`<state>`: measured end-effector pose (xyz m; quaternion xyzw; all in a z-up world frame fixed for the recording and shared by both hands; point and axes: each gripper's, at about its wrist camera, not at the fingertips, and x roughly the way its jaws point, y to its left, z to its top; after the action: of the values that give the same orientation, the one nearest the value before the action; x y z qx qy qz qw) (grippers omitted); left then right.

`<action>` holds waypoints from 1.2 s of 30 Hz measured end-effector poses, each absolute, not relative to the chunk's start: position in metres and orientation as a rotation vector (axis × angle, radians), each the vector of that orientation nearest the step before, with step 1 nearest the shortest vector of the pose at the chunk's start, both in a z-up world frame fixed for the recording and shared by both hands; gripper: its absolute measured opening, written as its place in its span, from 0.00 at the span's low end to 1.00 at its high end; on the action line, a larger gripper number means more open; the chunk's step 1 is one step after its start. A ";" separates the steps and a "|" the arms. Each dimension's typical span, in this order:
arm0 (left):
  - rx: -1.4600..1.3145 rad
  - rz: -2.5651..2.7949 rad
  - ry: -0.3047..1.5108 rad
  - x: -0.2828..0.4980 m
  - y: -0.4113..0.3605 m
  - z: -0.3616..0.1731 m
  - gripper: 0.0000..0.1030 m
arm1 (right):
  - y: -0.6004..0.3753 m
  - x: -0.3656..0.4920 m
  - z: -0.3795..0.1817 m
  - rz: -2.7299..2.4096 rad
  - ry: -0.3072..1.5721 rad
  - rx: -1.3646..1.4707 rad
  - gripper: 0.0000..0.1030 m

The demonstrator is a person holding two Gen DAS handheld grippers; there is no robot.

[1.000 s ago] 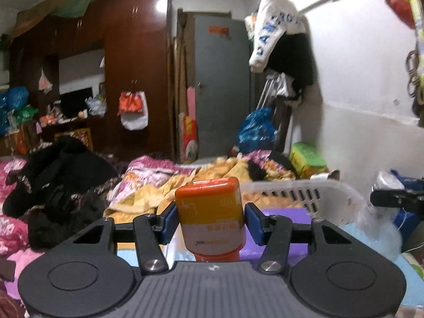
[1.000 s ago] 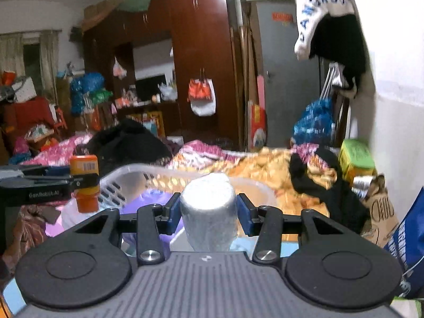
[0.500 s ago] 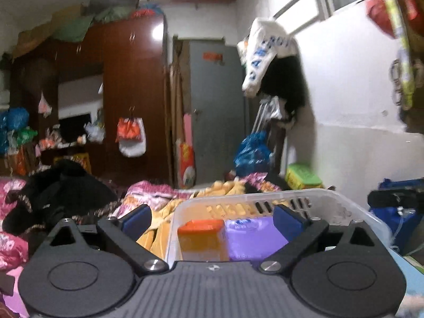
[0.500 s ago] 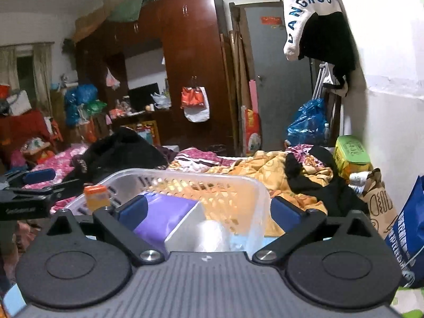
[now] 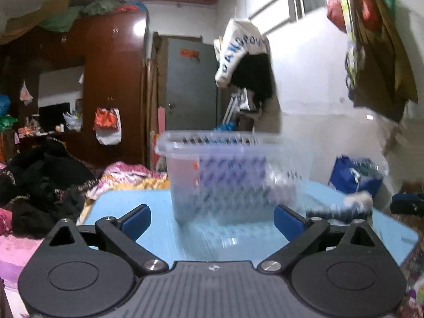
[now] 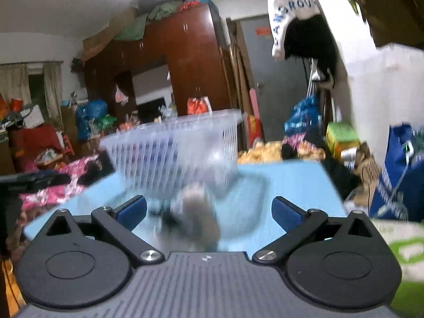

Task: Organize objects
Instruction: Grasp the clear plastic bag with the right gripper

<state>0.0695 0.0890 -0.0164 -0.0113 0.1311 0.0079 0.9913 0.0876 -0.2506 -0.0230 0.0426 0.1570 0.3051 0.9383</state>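
A translucent slatted basket (image 5: 225, 156) stands on the blue table (image 5: 127, 204). An orange bottle (image 5: 185, 175) and a purple box (image 5: 233, 175) show through its wall. My left gripper (image 5: 212, 220) is open and empty, low over the table in front of the basket. In the right wrist view the basket (image 6: 172, 153) sits ahead to the left. My right gripper (image 6: 208, 210) is open, and a blurred grey and dark object (image 6: 193, 220) lies on the table (image 6: 291, 182) between its fingers, untouched. The same object (image 5: 341, 208) appears right of the basket.
A bed piled with dark clothes (image 5: 39, 185) and bright blankets lies left of and behind the table. A blue bag (image 6: 400, 175) stands at the right by the white wall. A green box (image 6: 340, 137) and a dark wardrobe (image 5: 111, 79) are farther back.
Both grippers opened and let go: the orange bottle and the white-topped container now sit in the basket. Both hands drew back and sank, so the basket is seen from the side.
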 end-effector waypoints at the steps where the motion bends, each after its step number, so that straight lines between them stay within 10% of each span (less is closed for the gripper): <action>1: -0.031 0.000 0.275 0.071 0.091 -0.021 0.97 | -0.250 0.089 -0.027 0.622 0.339 0.073 0.99; 14: 0.018 -0.115 0.436 0.092 0.086 -0.067 0.87 | -0.218 0.089 -0.050 0.738 0.426 -0.035 0.65; 20: 0.126 -0.137 0.443 0.090 0.063 -0.072 0.66 | -0.215 0.081 -0.052 0.738 0.415 -0.089 0.41; 25: 0.121 -0.129 0.440 0.088 0.062 -0.070 0.26 | -0.216 0.075 -0.055 0.753 0.407 -0.117 0.24; 36: 0.133 -0.102 0.365 0.063 0.063 -0.062 0.11 | -0.217 0.063 -0.050 0.754 0.368 -0.145 0.14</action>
<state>0.0628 0.0632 -0.0616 0.0658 0.1811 -0.0506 0.9800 0.0631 -0.2167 -0.0495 -0.0704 0.1787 0.3658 0.9106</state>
